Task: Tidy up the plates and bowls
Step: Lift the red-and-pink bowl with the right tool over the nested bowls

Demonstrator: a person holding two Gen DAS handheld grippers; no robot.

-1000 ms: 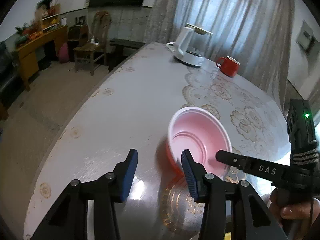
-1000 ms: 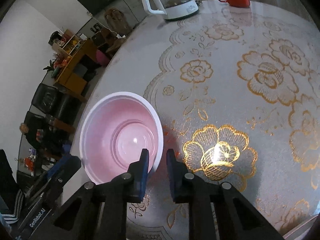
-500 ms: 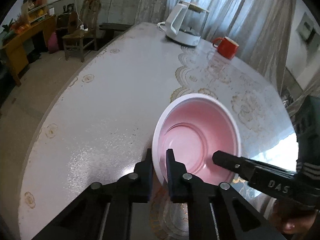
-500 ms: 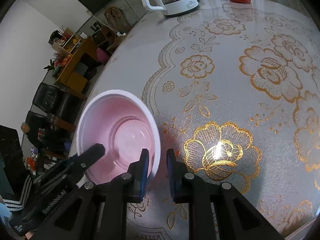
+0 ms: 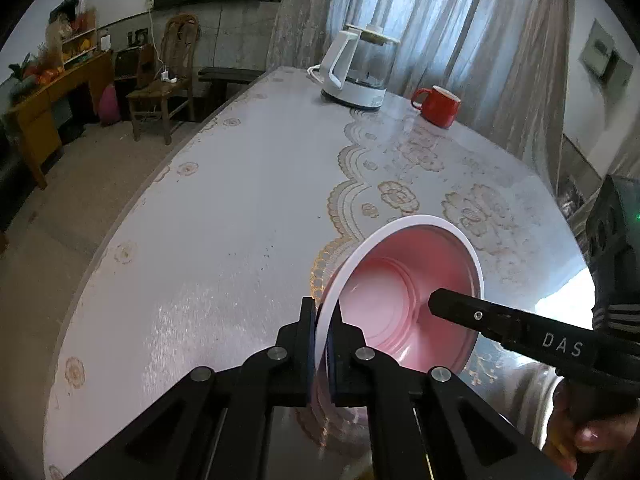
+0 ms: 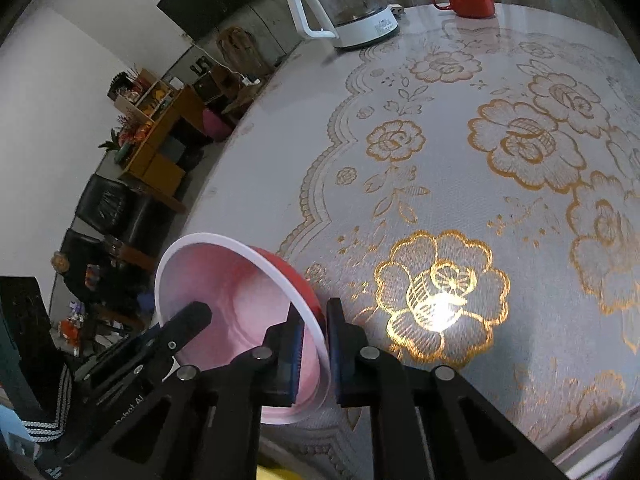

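Pink bowl (image 5: 404, 292) tilted, raised off the counter (image 5: 248, 208), its near edge low by the cloth. Left gripper (image 5: 320, 336) clamped on bowl's rim, one pad inside, one outside. Right gripper (image 6: 314, 344) clamped on the rim opposite, same way. White kettle (image 5: 356, 72) & red mug (image 5: 438, 106) sit well beyond bowl, far side of counter, near each other.

bowl (image 5: 408, 300) now tilted, left tongs (image 5: 320, 344) clamped
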